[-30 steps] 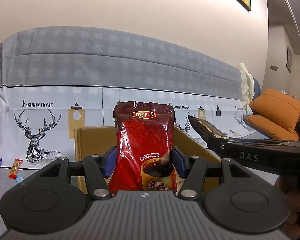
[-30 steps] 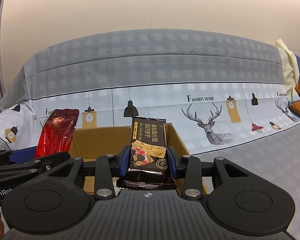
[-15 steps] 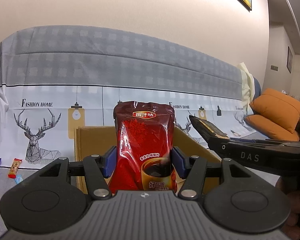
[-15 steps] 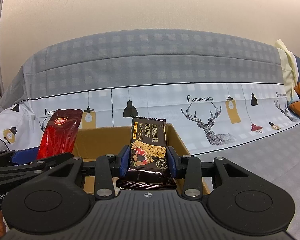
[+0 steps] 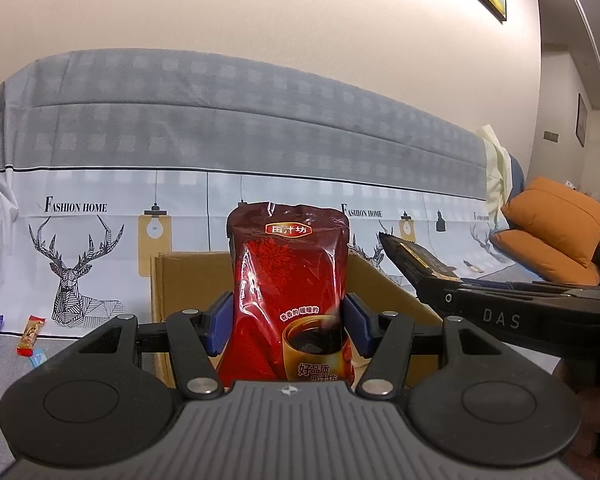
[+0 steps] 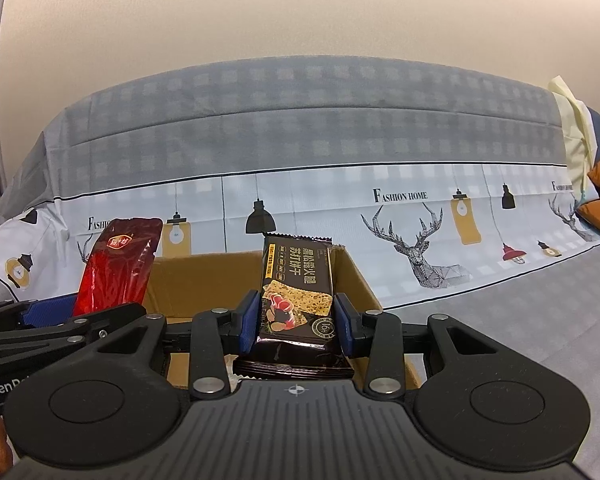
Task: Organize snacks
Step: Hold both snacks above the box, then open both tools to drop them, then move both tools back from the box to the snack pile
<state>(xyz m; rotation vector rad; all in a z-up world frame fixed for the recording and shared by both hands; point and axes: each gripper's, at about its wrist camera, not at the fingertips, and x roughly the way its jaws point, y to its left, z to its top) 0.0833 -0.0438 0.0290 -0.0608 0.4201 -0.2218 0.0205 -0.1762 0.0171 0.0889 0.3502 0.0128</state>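
My left gripper (image 5: 286,320) is shut on a red coffee pouch (image 5: 288,280), held upright over an open cardboard box (image 5: 180,280). My right gripper (image 6: 296,320) is shut on a black cracker packet (image 6: 298,288), held upright over the same box (image 6: 204,276). In the right wrist view the red pouch (image 6: 116,264) and the left gripper (image 6: 48,320) show at the left. In the left wrist view the cracker packet (image 5: 416,258) and the right gripper (image 5: 448,280) show at the right.
A sofa under a grey and white deer-print cover (image 5: 260,140) fills the background. Small wrapped snacks (image 5: 30,334) lie on the grey surface at the far left. Orange cushions (image 5: 556,232) sit at the far right.
Both grippers keep their packets. The views have shifted only slightly; the red pouch sits a little further right in the right wrist view.
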